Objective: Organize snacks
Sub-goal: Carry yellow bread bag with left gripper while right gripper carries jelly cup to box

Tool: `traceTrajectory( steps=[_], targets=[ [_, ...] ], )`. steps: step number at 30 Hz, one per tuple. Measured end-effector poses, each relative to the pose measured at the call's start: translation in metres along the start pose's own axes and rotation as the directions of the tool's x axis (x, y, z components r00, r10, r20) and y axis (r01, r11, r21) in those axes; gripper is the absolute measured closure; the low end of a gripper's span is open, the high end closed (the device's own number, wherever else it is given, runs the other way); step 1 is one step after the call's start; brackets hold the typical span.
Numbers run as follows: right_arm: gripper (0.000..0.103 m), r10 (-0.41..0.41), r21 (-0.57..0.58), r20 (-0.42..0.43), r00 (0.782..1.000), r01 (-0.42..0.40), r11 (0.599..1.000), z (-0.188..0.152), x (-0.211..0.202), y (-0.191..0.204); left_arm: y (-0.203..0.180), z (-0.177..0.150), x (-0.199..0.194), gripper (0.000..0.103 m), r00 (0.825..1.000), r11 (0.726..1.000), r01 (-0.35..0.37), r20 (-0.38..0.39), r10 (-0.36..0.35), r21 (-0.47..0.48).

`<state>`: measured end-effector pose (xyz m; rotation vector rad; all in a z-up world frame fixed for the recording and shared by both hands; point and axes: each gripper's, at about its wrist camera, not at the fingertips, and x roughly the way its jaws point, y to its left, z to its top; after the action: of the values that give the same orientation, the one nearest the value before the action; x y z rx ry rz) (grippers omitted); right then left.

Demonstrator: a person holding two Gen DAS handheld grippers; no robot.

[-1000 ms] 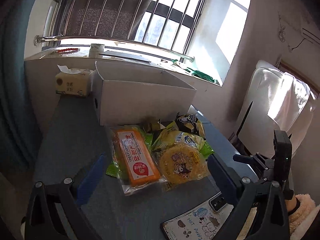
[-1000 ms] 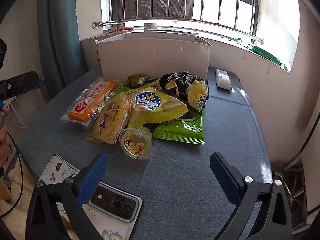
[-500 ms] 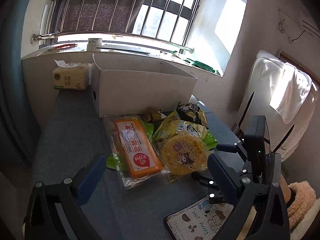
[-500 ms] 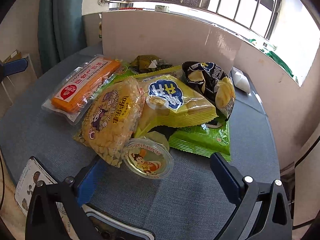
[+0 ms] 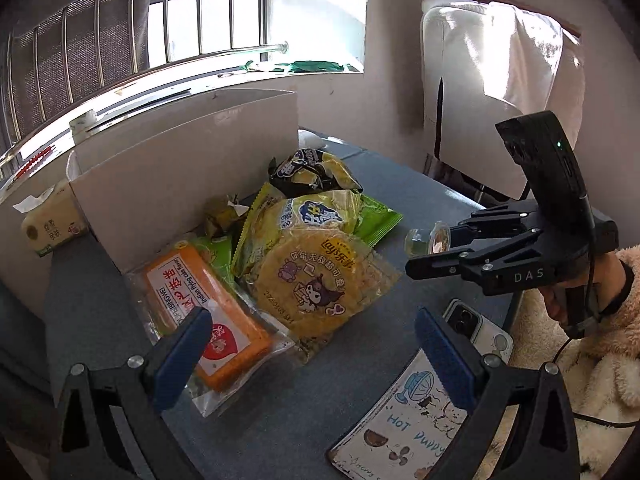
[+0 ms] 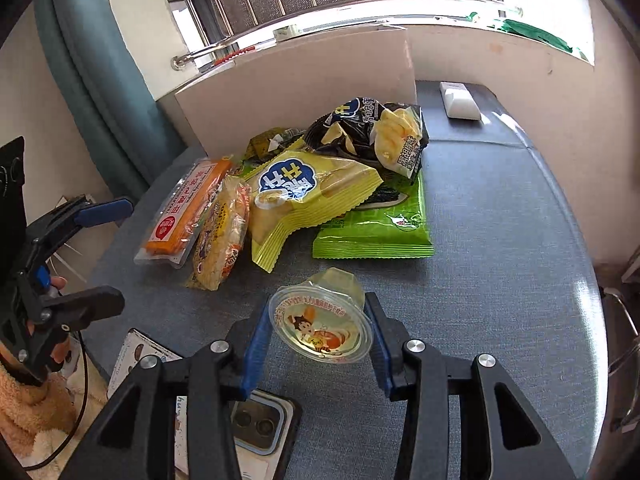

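A heap of snacks lies on the grey table point(image 6: 500, 216) in front of a white cardboard box point(image 6: 296, 80), which also shows in the left wrist view point(image 5: 176, 168). The heap holds an orange cake pack point(image 5: 208, 304), a round yellow chip bag point(image 5: 316, 280), a yellow-green bag point(image 6: 312, 192), a black chip bag point(image 6: 372, 132) and a flat green pack point(image 6: 376, 228). My right gripper point(image 6: 320, 328) is shut on a clear jelly cup point(image 6: 320, 324), also visible in the left wrist view point(image 5: 428, 238), held above the table. My left gripper point(image 5: 316, 344) is open and empty over the orange pack's near end.
A phone point(image 5: 476, 328) and a "Hot Puppy" card point(image 5: 408, 432) lie at the table's near edge. A tissue pack point(image 5: 48, 228) sits left of the box. A white remote point(image 6: 460, 100) lies at the far right. A white chair point(image 5: 492, 92) stands beyond the table.
My right gripper has closed on the jelly cup and lifted it off the table. My left gripper has turned rightward, bringing the right gripper into its view.
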<state>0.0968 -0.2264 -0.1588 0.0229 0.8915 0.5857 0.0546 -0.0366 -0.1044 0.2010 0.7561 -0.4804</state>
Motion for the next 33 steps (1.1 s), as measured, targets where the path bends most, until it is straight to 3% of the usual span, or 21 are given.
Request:
traceTrajectory(
  steps=[6, 10, 16, 17, 18, 19, 23, 24, 25, 26, 27, 33],
  targets=[
    [0.055, -0.018, 0.077, 0.044, 0.999, 0.015, 0.997, -0.007, -0.027, -0.022, 0.006, 0.020, 0.036, 0.000, 0.995, 0.987, 0.098, -0.048, -0.092, 0.130],
    [0.055, -0.003, 0.110, 0.041, 0.999, -0.001, 0.994, -0.011, -0.028, -0.030, 0.000, 0.023, 0.055, 0.000, 0.985, 0.964, 0.133, -0.139, -0.102, 0.231],
    [0.055, 0.014, 0.097, 0.028, 1.000, -0.017, 0.995, -0.016, -0.022, -0.027, 0.005, 0.025, 0.078, 0.001, 0.974, 0.962, 0.150, -0.200, -0.105, 0.227],
    [0.055, 0.014, 0.096, 0.025, 1.000, -0.016, 0.995, -0.017, -0.021, -0.027, 0.008, 0.027, 0.081, 0.004, 0.975, 0.967, 0.144, -0.194, -0.104, 0.209],
    [0.055, 0.013, 0.097, 0.024, 1.000, -0.016, 0.995, -0.017, -0.021, -0.027, 0.011, 0.027, 0.081, 0.021, 0.976, 0.973, 0.147, -0.186, -0.114, 0.180],
    [0.055, 0.015, 0.098, 0.022, 1.000, -0.017, 0.995, -0.018, -0.021, -0.027, 0.016, 0.027, 0.081, 0.027, 0.974, 0.977, 0.164, -0.178, -0.139, 0.135],
    [0.055, 0.021, 0.110, 0.023, 1.000, -0.023, 0.994, -0.019, -0.021, -0.029, 0.029, 0.025, 0.066, 0.035, 0.978, 0.983, 0.181, -0.109, -0.179, 0.009],
    [0.055, 0.021, 0.112, 0.025, 0.999, -0.024, 0.993, -0.019, -0.022, -0.029, 0.030, 0.024, 0.060, 0.045, 0.979, 0.983, 0.184, -0.094, -0.183, 0.002],
    [0.054, 0.024, 0.114, 0.025, 0.999, -0.027, 0.993, -0.019, -0.022, -0.029, 0.031, 0.023, 0.052, 0.065, 0.980, 0.983, 0.185, -0.069, -0.185, -0.007],
    [0.054, 0.027, 0.117, 0.027, 0.999, -0.030, 0.993, -0.019, -0.022, -0.029, 0.033, 0.024, 0.045, 0.071, 0.985, 0.986, 0.167, -0.047, -0.167, -0.022],
    [0.055, 0.029, 0.120, 0.030, 0.999, -0.032, 0.992, -0.019, -0.023, -0.029, 0.037, 0.025, 0.038, 0.085, 0.987, 0.987, 0.159, -0.032, -0.161, -0.035],
    [0.055, 0.035, 0.112, 0.029, 0.999, -0.038, 0.993, -0.013, -0.021, -0.024, 0.048, 0.021, 0.004, 0.085, 0.987, 0.981, 0.156, 0.051, -0.151, -0.118]
  ],
)
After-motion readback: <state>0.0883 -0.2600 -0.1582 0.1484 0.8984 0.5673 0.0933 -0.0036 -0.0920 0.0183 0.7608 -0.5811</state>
